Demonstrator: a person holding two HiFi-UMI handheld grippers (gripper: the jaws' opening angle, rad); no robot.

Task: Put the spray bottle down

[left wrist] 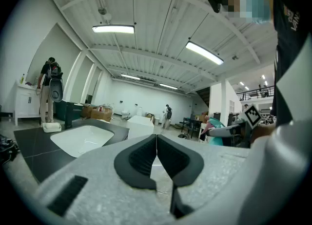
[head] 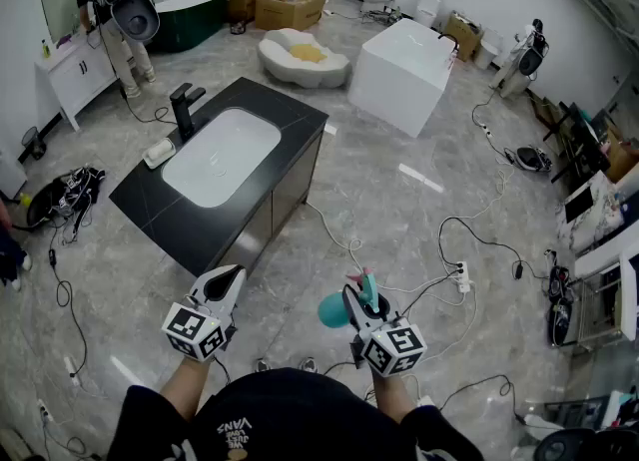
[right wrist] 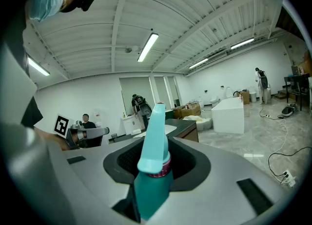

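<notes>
A teal spray bottle (head: 335, 309) with a pink collar sits between the jaws of my right gripper (head: 359, 295), which is shut on it. In the right gripper view the spray bottle (right wrist: 153, 146) stands upright in the right gripper (right wrist: 156, 159), nozzle pointing away. My left gripper (head: 229, 280) is held beside it at the left, shut with nothing in it; in the left gripper view the left gripper (left wrist: 156, 143) has its pads meeting. Both hover over the floor, short of the black counter (head: 197, 226) with its white sink (head: 222, 156).
A black faucet (head: 185, 108) and a small white object (head: 158, 153) stand on the counter. Cables and a power strip (head: 461, 274) lie on the floor at right. A white block (head: 404, 70) stands beyond. A person (head: 112, 20) stands by a white cabinet (head: 72, 72).
</notes>
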